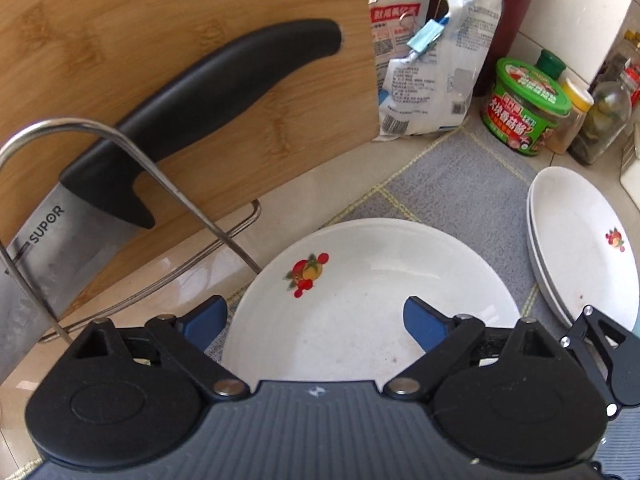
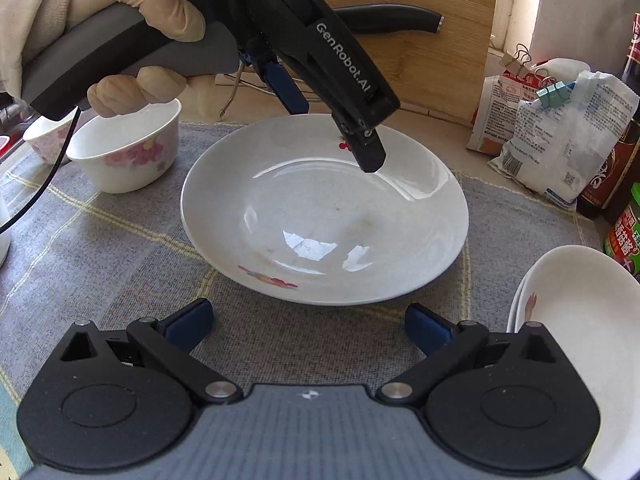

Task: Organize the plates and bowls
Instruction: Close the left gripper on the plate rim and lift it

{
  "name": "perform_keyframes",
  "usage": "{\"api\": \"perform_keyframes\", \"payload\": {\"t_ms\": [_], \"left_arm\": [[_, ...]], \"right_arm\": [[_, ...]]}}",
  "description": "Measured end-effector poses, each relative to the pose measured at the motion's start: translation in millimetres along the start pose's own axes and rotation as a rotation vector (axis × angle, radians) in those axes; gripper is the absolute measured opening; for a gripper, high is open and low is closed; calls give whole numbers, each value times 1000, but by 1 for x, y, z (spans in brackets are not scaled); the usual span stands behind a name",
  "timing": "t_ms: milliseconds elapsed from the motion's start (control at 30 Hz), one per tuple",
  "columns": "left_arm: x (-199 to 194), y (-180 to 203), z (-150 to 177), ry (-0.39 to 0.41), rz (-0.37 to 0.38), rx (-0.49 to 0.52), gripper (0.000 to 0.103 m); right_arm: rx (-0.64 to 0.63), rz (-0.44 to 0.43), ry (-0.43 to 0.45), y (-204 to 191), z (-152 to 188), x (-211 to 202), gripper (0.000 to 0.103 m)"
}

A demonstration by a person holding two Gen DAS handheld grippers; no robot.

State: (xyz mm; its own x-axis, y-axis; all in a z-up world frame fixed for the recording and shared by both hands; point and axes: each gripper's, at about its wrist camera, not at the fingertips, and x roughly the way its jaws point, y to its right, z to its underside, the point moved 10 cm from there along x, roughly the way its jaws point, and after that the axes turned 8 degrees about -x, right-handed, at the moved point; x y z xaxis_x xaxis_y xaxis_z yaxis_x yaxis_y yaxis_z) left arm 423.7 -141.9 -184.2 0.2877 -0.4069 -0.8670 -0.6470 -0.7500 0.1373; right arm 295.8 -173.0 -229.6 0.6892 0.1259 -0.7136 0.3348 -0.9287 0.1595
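Both wide-open grippers, left gripper point(image 1: 316, 320) and right gripper point(image 2: 308, 326), flank the plate point(image 2: 320, 216) rim.

"SUPOR" on the knife blade point(image 1: 38, 240); "GenRobot.AI" on the left gripper point(image 2: 320, 116)

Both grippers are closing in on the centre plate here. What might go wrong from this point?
1. The left gripper hangs open over the plate; one finger sits outside the far rim, so a shallow pinch on the glossy rim may slip.
2. A cleaver stands in the wire rack just beside it.
3. Two bowls sit near the left hand.
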Motion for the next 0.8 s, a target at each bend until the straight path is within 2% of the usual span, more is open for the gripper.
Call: {"api": "perform_keyframes", "payload": {"t_ms": [400,500,800], "left_arm": [[15,-12,-1,-53,33,-30,84],[16,-12,-1,-63,39,-23,79],[20,-7,-2,-94,55,32,75]], "right_arm": [[-10,-1,10,7,-10,11,103],[-10,1,13,12,-12,14,103],[-12,-10,10,11,-12,16,103]]}}
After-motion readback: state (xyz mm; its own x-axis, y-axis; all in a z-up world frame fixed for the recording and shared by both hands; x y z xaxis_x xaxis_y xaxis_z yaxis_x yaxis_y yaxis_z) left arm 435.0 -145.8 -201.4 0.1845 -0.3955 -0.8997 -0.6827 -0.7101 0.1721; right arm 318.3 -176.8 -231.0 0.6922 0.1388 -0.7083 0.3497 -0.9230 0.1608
